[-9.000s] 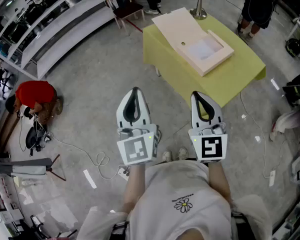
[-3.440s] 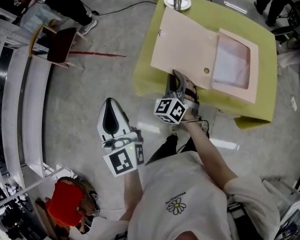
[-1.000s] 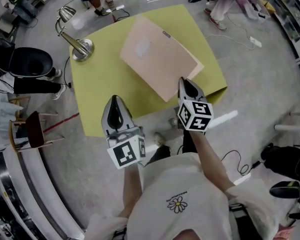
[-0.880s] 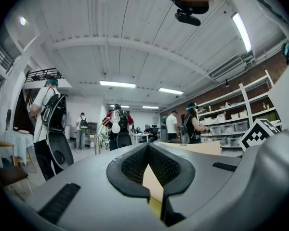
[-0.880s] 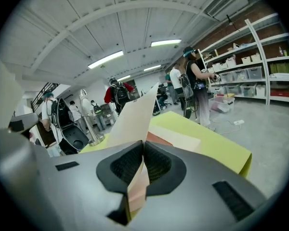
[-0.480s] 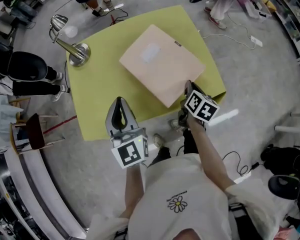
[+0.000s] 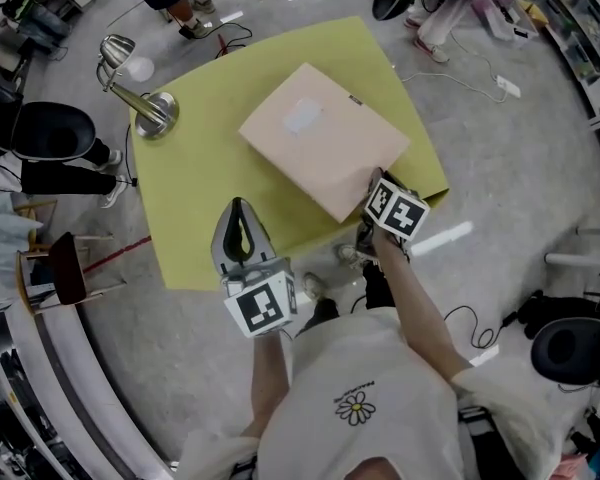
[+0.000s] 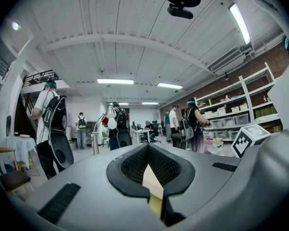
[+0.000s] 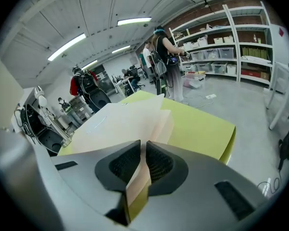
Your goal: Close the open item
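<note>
Box [image 7: 320, 138] lies flat on the yellow counter [image 7: 195, 183], toward its near right side, lid [image 9: 125, 121] down; it is judged closed, or all but.

Right tool [image 9: 143, 143] is set at the box's near corner. Its jaws are easing apart, with the thin lid edge between them; the pinch is judged slack.

Left tool [image 8: 148, 147] is held in the air off the counter's near edge, jaws pressed together, nothing in them.

Step in hand, as judged: letting go of the lid.
- Jaws to be spread fully before the tool is drawn back, so the lid is not dragged up.
- Tool to be pulled straight out along the lid edge, not lifted.
- Lid to be checked for sitting flush; if sprung, to be pressed down flat.

Count: one box, one counter, one desk lamp [image 7: 145, 108], two tools.
</note>
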### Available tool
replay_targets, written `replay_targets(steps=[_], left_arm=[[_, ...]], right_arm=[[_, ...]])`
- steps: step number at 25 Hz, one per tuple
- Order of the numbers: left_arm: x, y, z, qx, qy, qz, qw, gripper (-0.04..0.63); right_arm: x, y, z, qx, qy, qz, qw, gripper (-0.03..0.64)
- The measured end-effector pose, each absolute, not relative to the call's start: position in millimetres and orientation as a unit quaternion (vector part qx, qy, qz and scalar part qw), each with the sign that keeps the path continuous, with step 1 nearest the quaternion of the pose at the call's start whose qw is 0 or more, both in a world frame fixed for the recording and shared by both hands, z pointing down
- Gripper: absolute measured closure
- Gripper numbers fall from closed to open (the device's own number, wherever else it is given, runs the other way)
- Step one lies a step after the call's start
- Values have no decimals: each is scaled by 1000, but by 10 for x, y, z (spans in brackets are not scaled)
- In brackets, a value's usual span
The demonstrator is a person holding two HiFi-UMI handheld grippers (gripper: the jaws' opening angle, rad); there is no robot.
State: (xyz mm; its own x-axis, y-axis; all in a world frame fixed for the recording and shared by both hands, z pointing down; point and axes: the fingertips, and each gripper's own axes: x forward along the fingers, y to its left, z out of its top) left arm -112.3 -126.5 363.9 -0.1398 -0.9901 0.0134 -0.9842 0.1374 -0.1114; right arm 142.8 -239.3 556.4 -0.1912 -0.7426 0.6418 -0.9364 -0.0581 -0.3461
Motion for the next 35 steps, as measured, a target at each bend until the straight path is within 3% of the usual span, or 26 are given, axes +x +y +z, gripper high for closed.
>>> replay_targets(steps=[11, 17, 19, 25, 28, 29, 32, 35], left_arm=[[-1101, -1167, 3630, -660, 748, -52, 39, 581], [-1077, -1141, 3697, -663, 745, -57, 38, 581], [-1037, -1152, 3691, -665, 745, -49, 31, 581], [-926, -1211, 3662, -672, 740, -29, 24, 581], [-912, -1222, 3671, -674, 737, -34, 26, 581], [-914, -1226, 3673, -674, 737, -35, 25, 581], [-938, -1244, 3678, -672, 739, -37, 23, 581], [-963, -1264, 3689, -671, 741, -36, 23, 581]], right_arm=[[1414, -2364, 5552, 639, -667, 355, 143, 565], [1376, -2390, 5540, 637, -672, 316, 207, 550], [1390, -2398, 5527, 639, -676, 283, 235, 511], [1315, -2404, 5507, 623, -693, 247, 266, 519], [1201, -2413, 5497, 583, -719, 193, 325, 558], [1147, -2414, 5501, 562, -728, 163, 357, 598], [1027, -2406, 5547, 490, -739, 74, 456, 604], [963, -2407, 5586, 404, -754, 62, 514, 605]])
